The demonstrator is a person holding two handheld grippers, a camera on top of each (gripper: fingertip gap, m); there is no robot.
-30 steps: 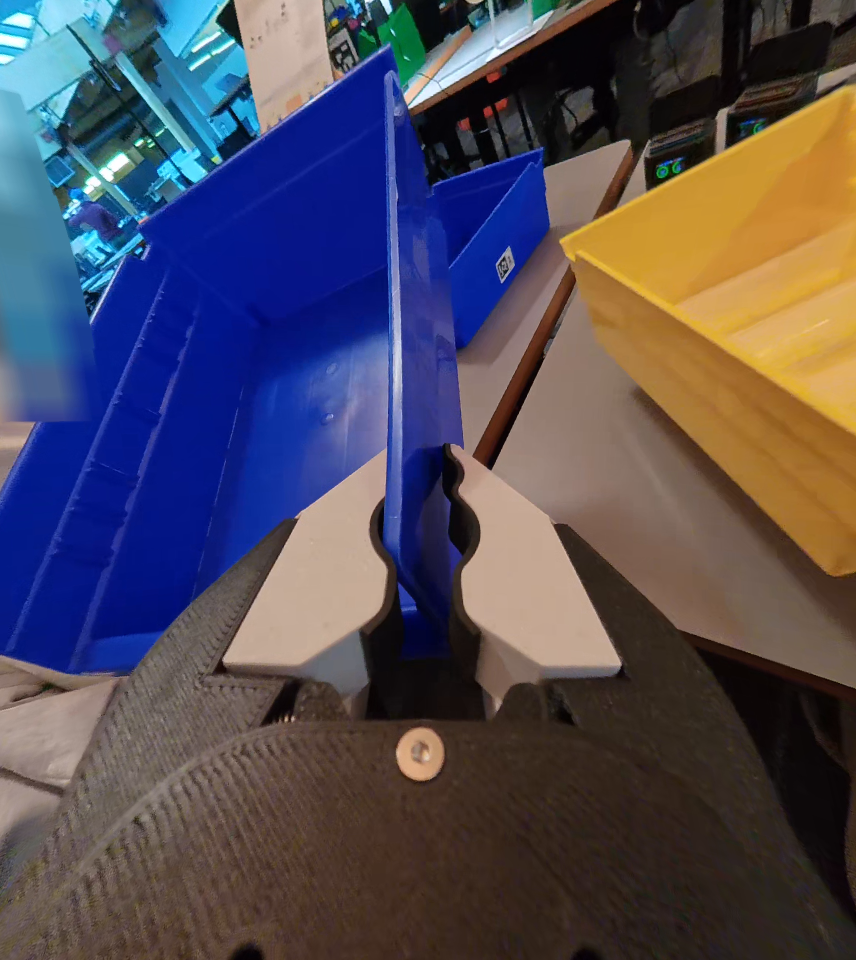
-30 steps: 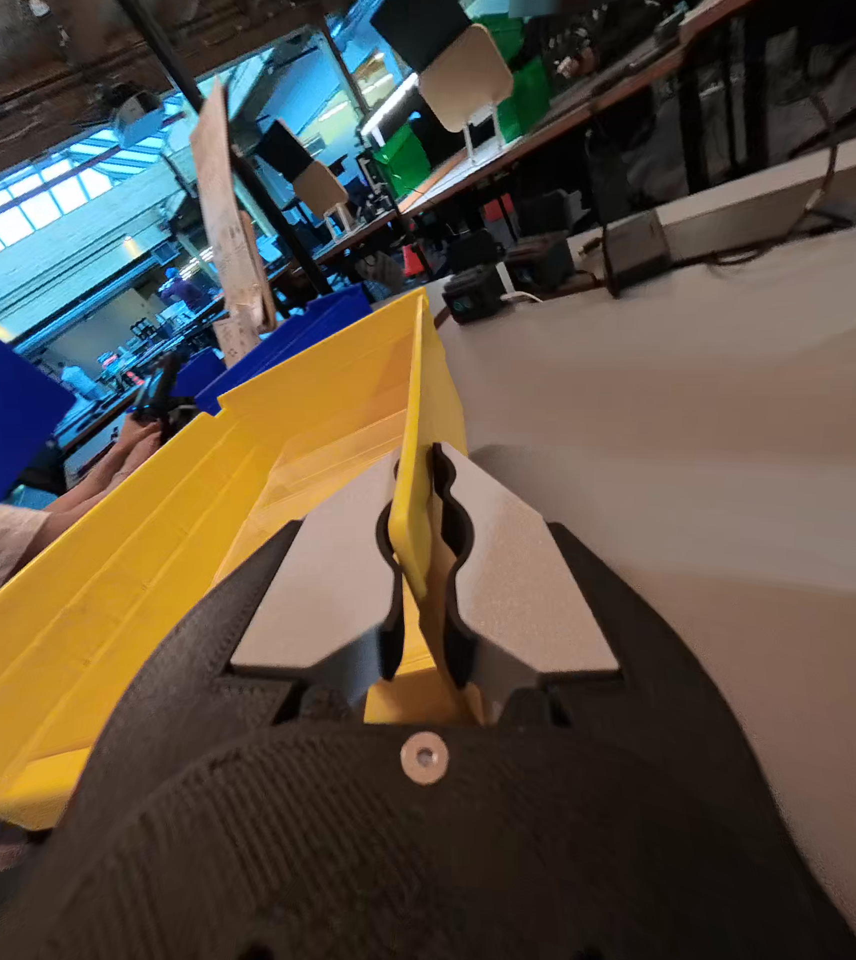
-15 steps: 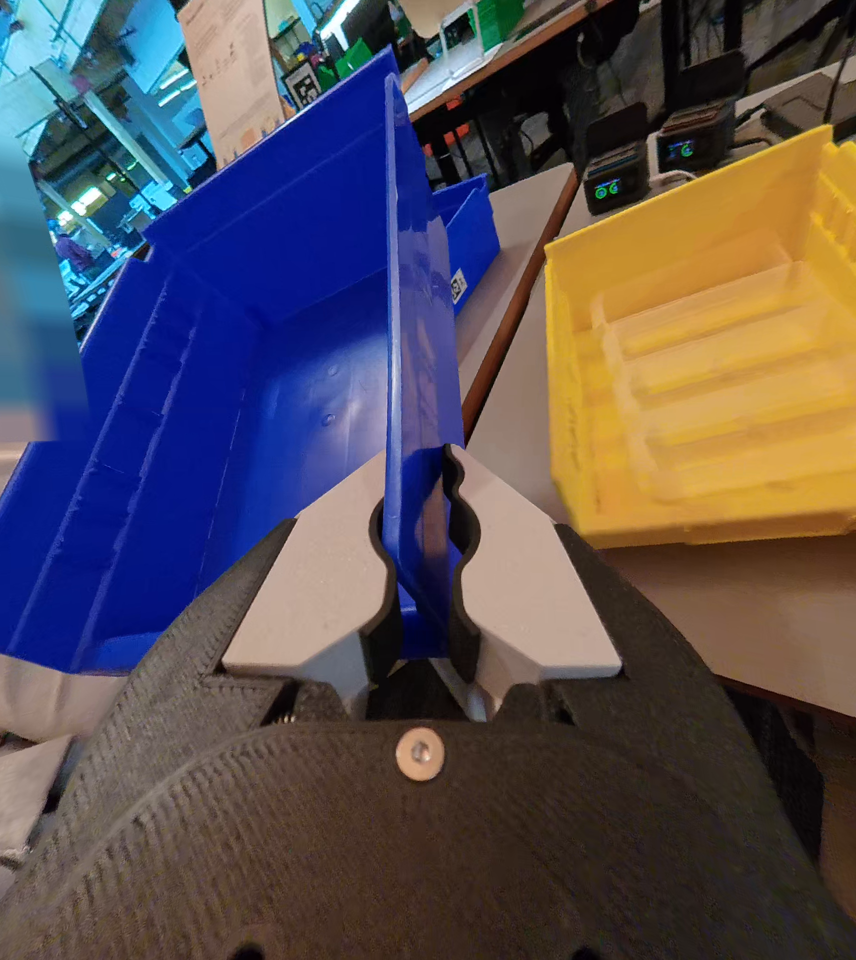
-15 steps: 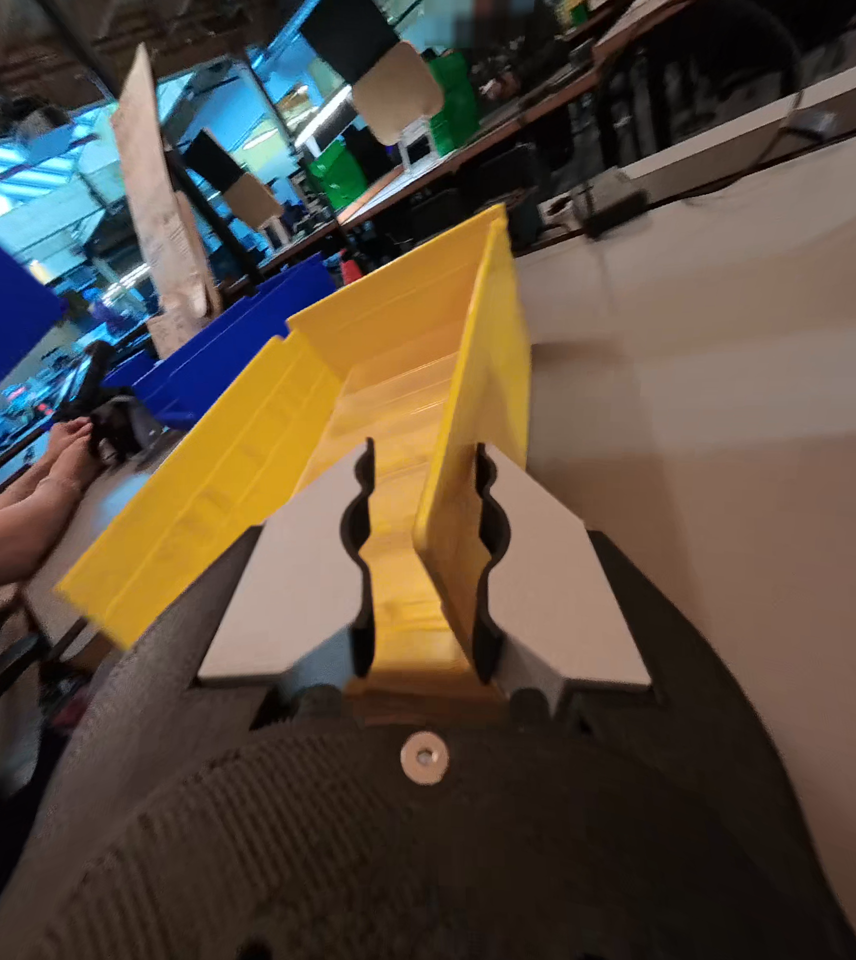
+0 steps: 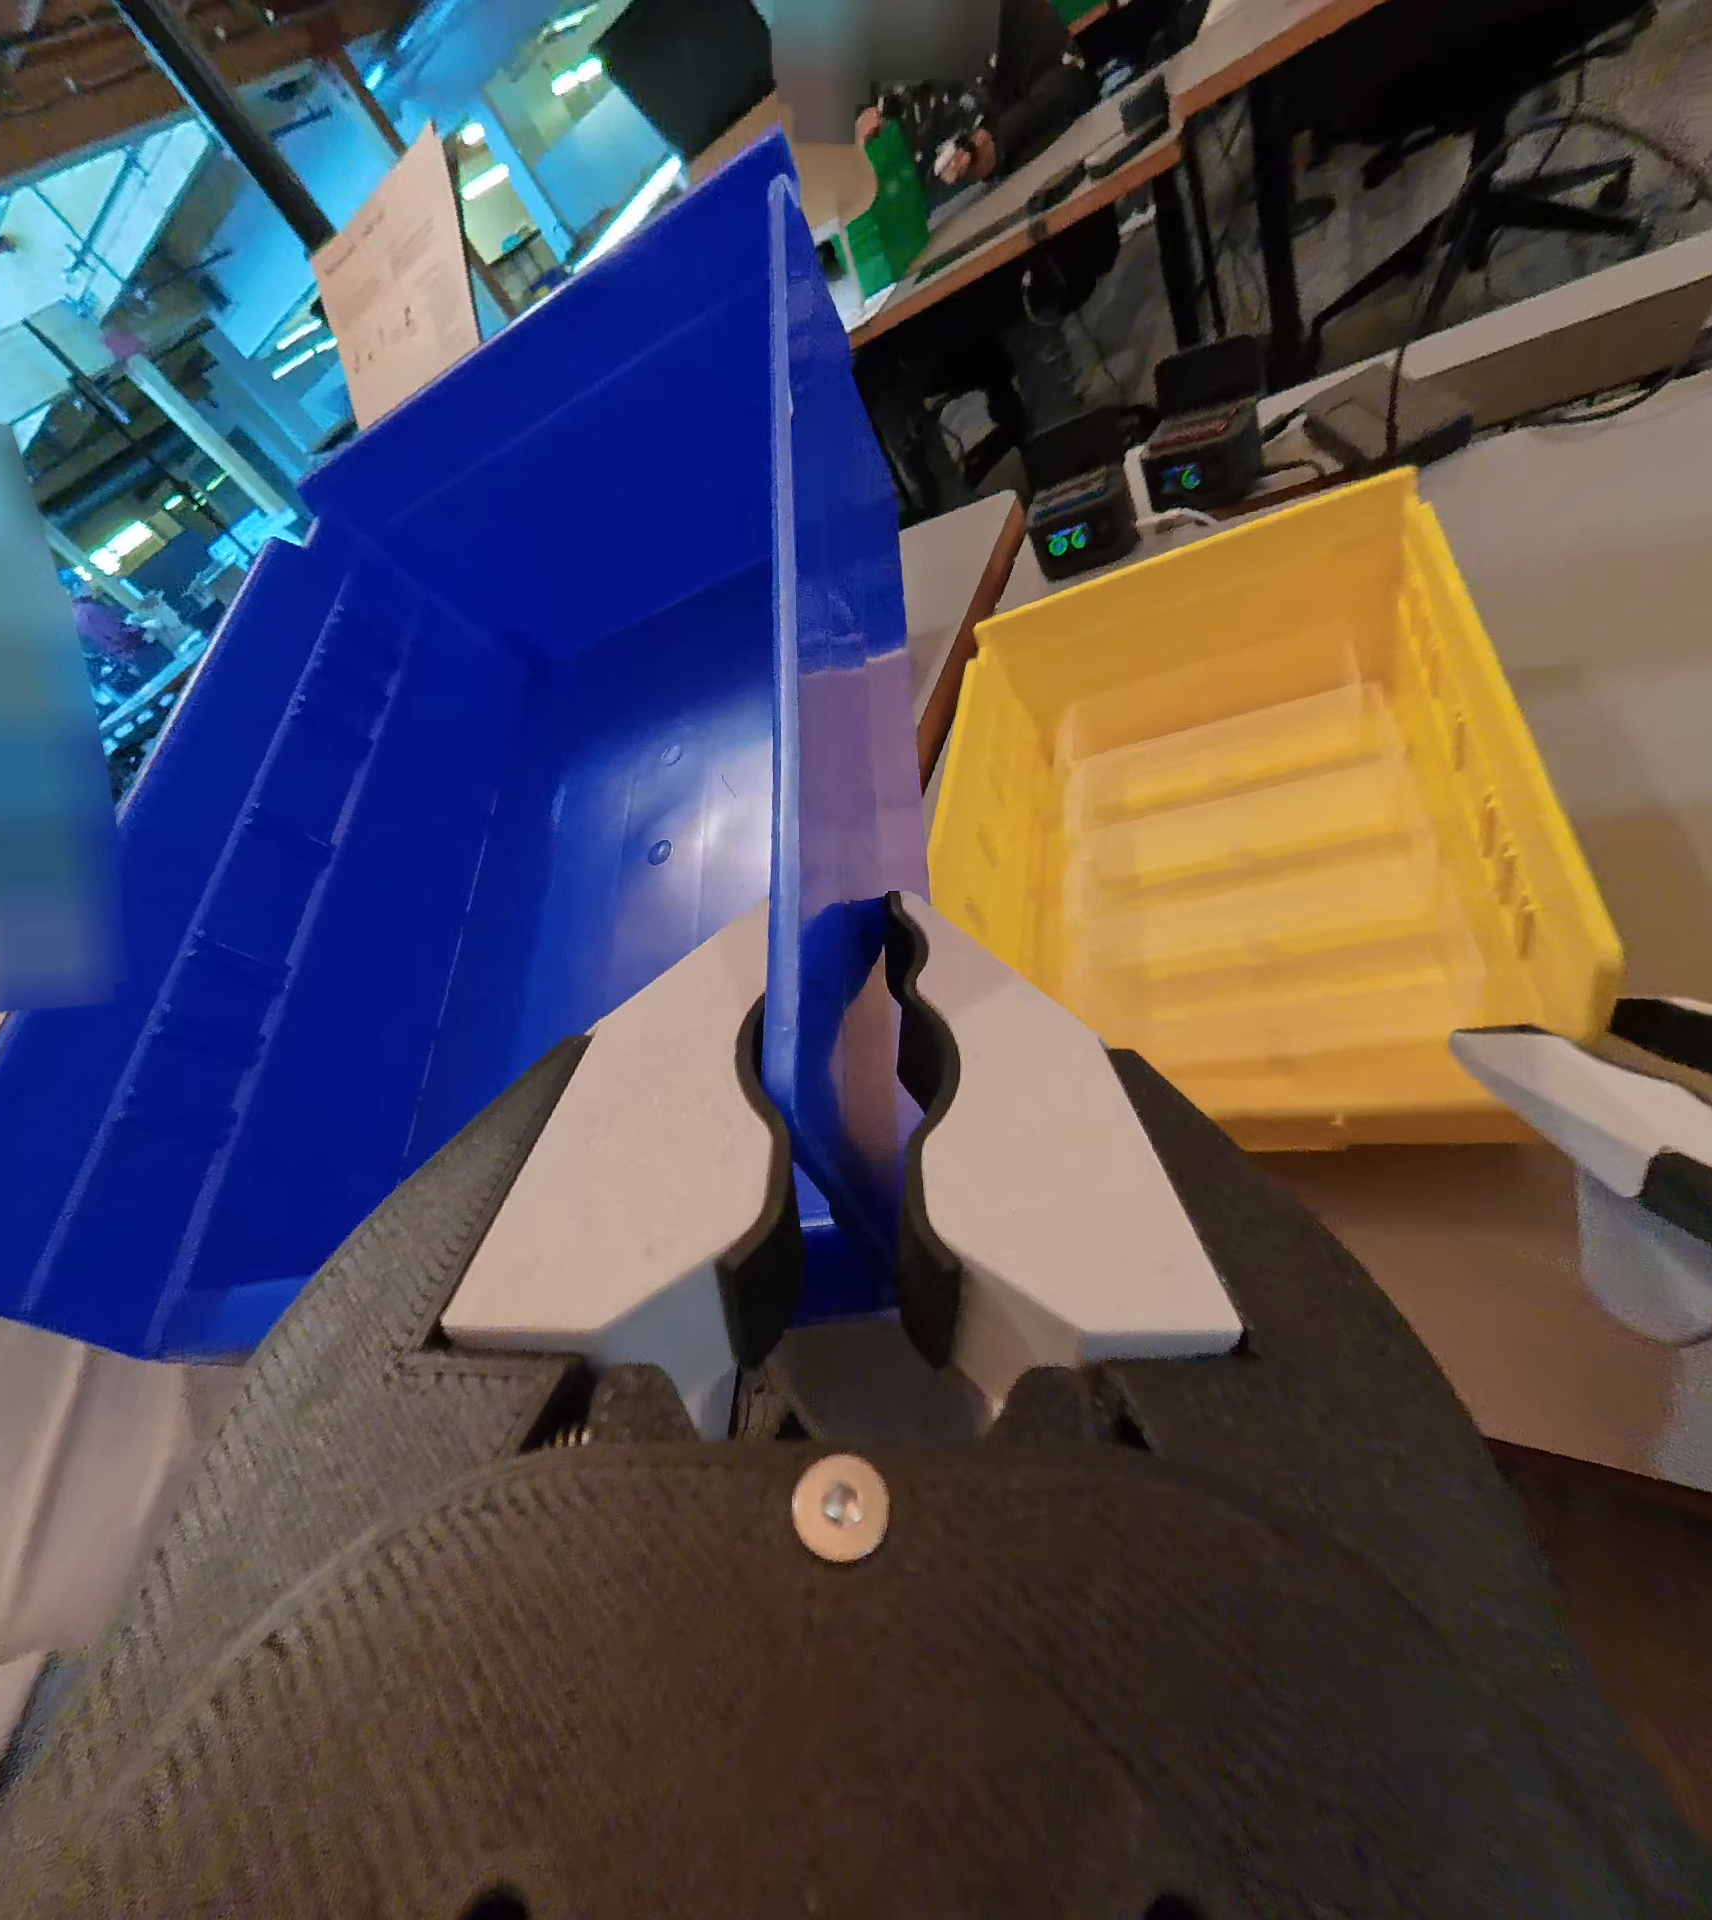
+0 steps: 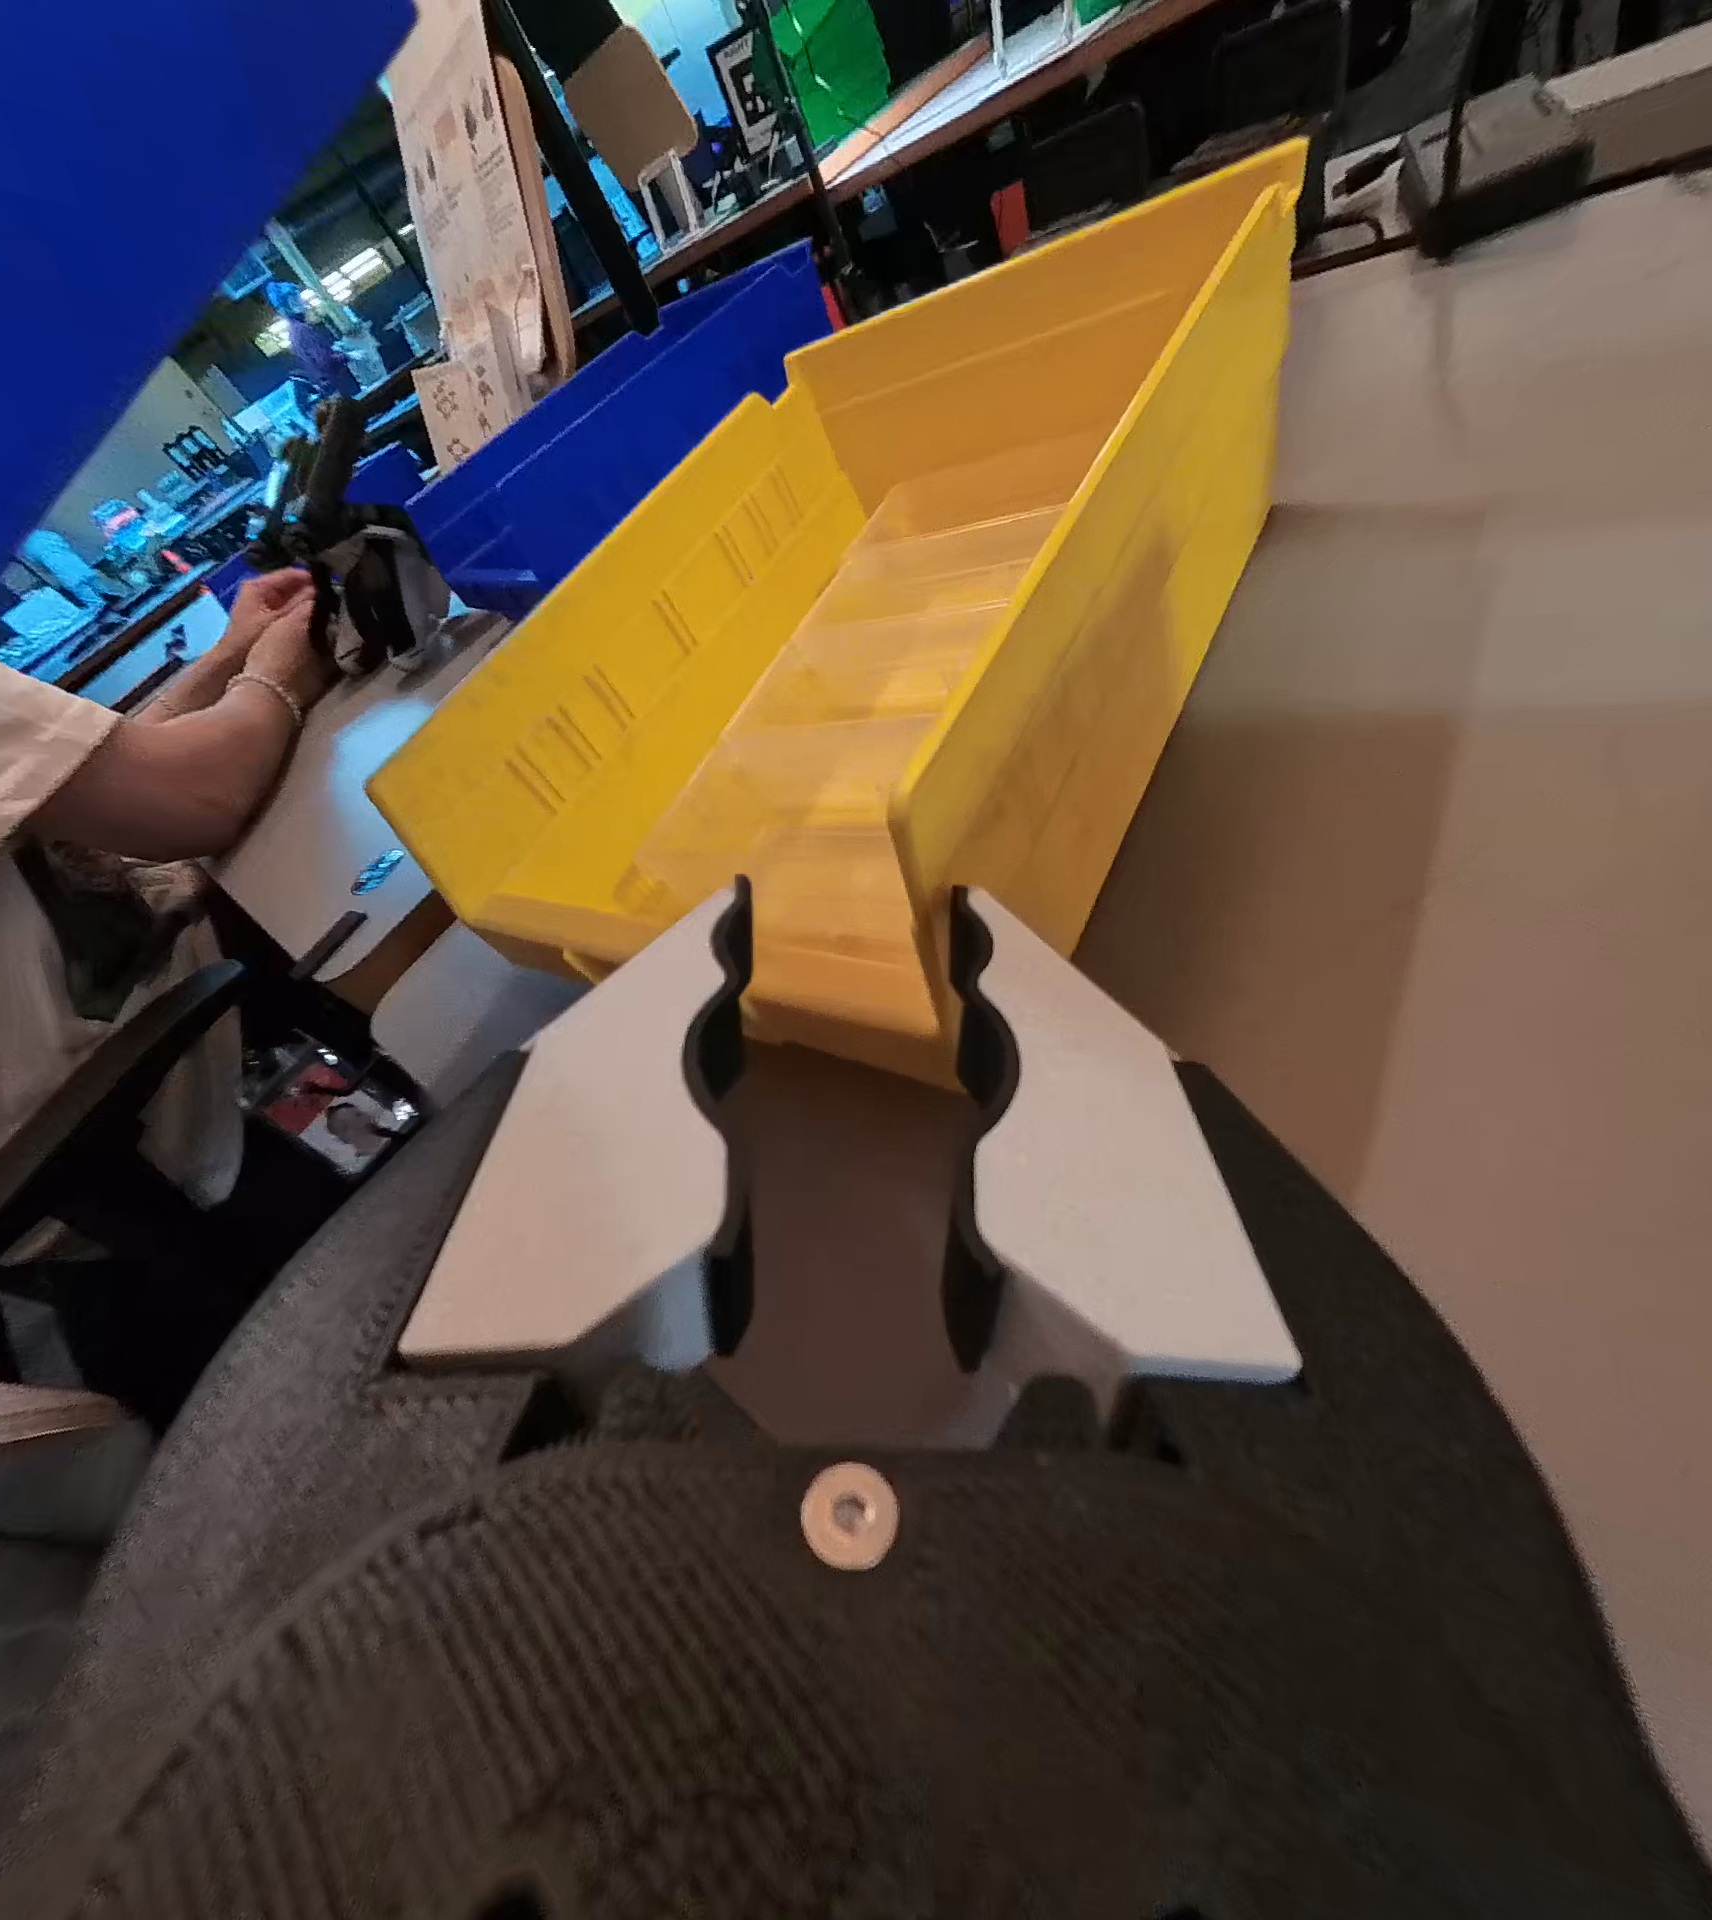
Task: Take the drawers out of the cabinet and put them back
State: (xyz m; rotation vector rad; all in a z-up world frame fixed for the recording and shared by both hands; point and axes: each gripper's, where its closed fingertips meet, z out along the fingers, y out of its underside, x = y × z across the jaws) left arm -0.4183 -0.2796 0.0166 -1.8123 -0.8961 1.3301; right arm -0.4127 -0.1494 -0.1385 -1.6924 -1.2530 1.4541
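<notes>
So right up close, the left gripper (image 5: 836, 1049) is clamping the thin side wall of the blue drawer (image 5: 436, 831), both grey fingers (image 5: 644, 1164) pressing on that wall with barely any gap. The drawer is tilting up off to about 10 o'clock from the gripper, open side showing, and it looks like it's hanging in the air rather than sitting on anything, though I can't fully tell what's under its near edge.

The right gripper (image 6: 847, 997) is sitting with its jaws spread wide and nothing between them, just bare table (image 6: 1506, 727) showing through the gap. Its tips are hovering just short of the near end of the yellow drawer (image 6: 1060, 665), not touching as far as I can make out. In the left wrist view that same gripper is poking in at 3 o'clock, by the yellow drawer's near corner.

The yellow drawer is lying flat on the grey table, running away toward 1 o'clock, with clear plastic dividers (image 6: 873, 665) inside it.

Farther back at 11 o'clock there's another blue bin (image 6: 623, 416), and a person's arm (image 6: 177, 748) resting on a desk over at 9 o'clock. Way back at 1 o'clock in the left wrist view, a couple of small black devices with lit screens (image 5: 1080, 525) are sitting at the table's far edge.
</notes>
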